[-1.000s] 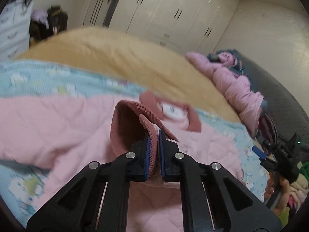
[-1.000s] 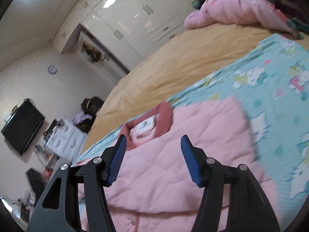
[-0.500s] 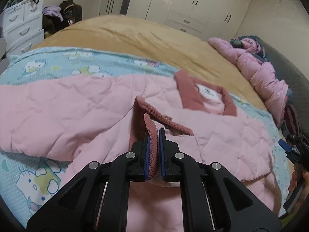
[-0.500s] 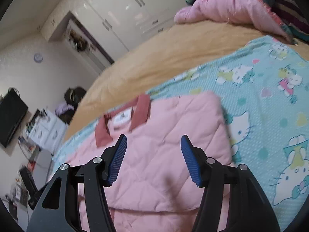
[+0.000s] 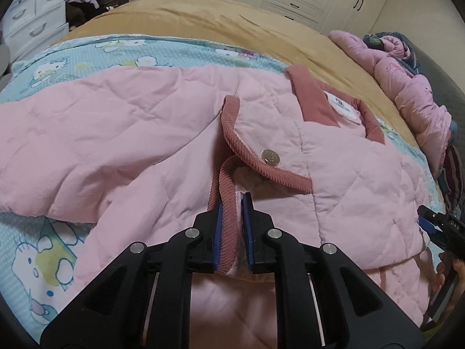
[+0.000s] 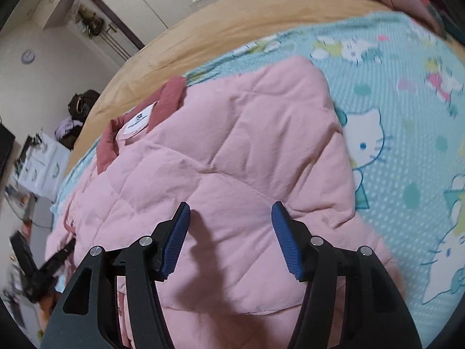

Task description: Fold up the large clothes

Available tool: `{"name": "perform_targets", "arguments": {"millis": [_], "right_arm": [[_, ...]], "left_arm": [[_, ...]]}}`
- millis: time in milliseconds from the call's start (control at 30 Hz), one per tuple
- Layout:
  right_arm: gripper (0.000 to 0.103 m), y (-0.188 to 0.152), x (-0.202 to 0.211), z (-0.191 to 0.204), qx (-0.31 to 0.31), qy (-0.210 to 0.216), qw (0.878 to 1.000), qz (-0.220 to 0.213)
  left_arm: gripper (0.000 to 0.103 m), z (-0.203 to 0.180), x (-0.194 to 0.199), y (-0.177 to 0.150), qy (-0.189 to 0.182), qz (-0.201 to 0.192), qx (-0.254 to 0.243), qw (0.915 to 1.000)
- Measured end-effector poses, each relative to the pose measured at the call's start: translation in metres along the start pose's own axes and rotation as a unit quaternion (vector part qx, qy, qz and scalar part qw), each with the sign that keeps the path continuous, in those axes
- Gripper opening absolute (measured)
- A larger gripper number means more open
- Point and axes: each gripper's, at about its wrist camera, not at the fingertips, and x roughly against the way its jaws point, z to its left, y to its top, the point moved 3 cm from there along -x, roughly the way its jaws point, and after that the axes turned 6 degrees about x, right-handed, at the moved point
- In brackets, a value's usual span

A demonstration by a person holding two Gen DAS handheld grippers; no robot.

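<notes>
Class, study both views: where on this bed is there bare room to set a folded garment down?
Free: tan blanket beyond the pink quilted jacket, and cartoon-cat turquoise sheet beside its folded edge. Crowded: the far corner, heaped with a pink puffy coat.

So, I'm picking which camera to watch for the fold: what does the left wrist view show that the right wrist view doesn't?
Only the left wrist view shows the left gripper, its jaws just opening, the corduroy cuff between the pads, plus the snap button.

Only the right wrist view shows the right gripper open over the folded right side, nothing between its pads, and the wall clock.

Both show the pink quilted jacket, its collar label and the cartoon-cat sheet.
</notes>
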Motion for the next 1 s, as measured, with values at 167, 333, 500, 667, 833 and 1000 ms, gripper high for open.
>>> {"name": "perform_targets", "arguments": {"millis": [167, 333, 500, 667, 833, 1000], "right_arm": [[0.057, -0.001, 0.001, 0.005, 0.008, -0.012, 1.0, 0.0], [0.076, 0.004, 0.018, 0.026, 0.03, -0.003, 1.0, -0.009], [0.083, 0.006, 0.037, 0.057, 0.066, 0.005, 0.997, -0.033], [0.097, 0.008, 0.055, 0.073, 0.082, 0.011, 0.995, -0.057], [0.099, 0.011, 0.069, 0.08, 0.077, 0.023, 0.994, -0.074], [0.099, 0.01, 0.083, 0.091, 0.095, 0.01, 0.991, -0.089]], "left_arm": [[0.008, -0.005, -0.001, -0.002, 0.012, 0.003, -0.012, 0.9999], [0.036, -0.014, 0.025, 0.005, 0.026, -0.021, -0.028, 0.999], [0.063, -0.03, 0.05, 0.007, 0.001, -0.044, -0.038, 0.9983], [0.094, -0.038, 0.064, 0.009, 0.001, -0.059, -0.038, 0.9976], [0.094, -0.04, 0.072, 0.013, 0.005, -0.064, -0.024, 0.9977], [0.094, -0.052, 0.083, 0.011, 0.005, -0.075, -0.038, 0.9964]]}}
